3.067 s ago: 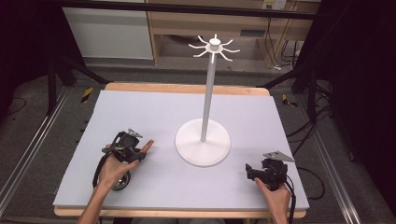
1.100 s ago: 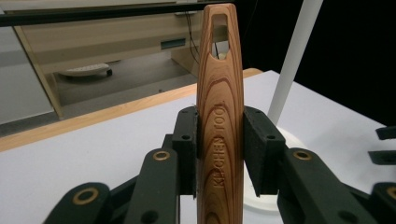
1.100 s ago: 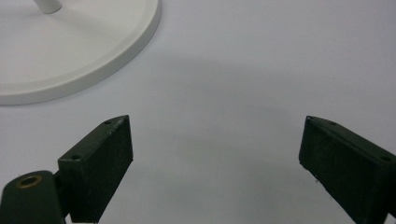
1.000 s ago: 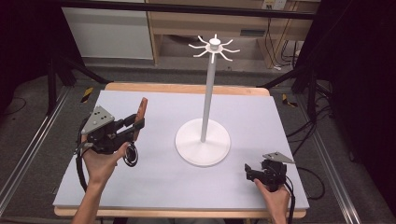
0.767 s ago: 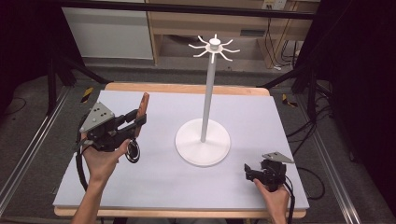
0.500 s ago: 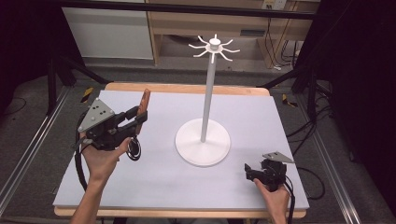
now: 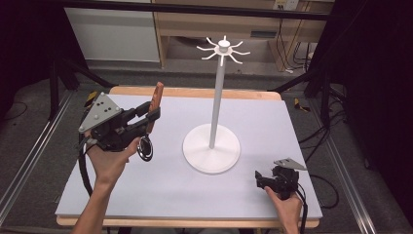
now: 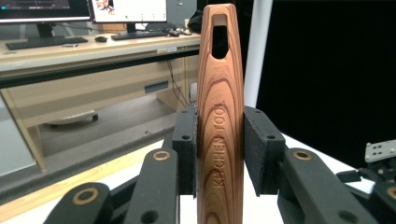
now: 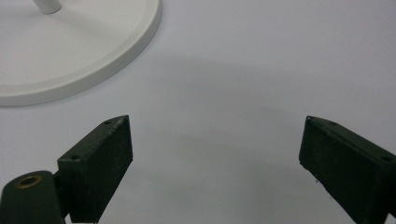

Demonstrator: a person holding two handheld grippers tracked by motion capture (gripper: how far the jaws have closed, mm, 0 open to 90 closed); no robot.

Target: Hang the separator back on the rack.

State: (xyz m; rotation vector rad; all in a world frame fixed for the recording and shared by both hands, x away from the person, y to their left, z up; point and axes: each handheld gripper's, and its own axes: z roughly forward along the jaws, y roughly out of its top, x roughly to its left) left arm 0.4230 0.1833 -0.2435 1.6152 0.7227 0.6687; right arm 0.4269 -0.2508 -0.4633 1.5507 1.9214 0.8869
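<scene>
Looks like a lab or research workroom: a pale grey work table (image 7: 292,126) on a wooden frame ringed by black curtains (image 7: 375,73), metal floor rails (image 7: 29,161), loose cables (image 7: 285,39), and, in the left gripper view, a long desk (image 8: 70,46) carrying monitors (image 8: 128,9) and keyboards (image 8: 37,43)

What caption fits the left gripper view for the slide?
Left gripper clamps an upright wooden kitchen-tool handle, hanging slot on top.

Beyond my counter (image 7: 292,122): one wooden desk (image 8: 70,51) carrying two monitors (image 8: 128,9) and keyboard (image 8: 137,34); one white cabinet (image 7: 112,34) on the floor; cables (image 7: 282,44) hanging near the shelving.
</scene>
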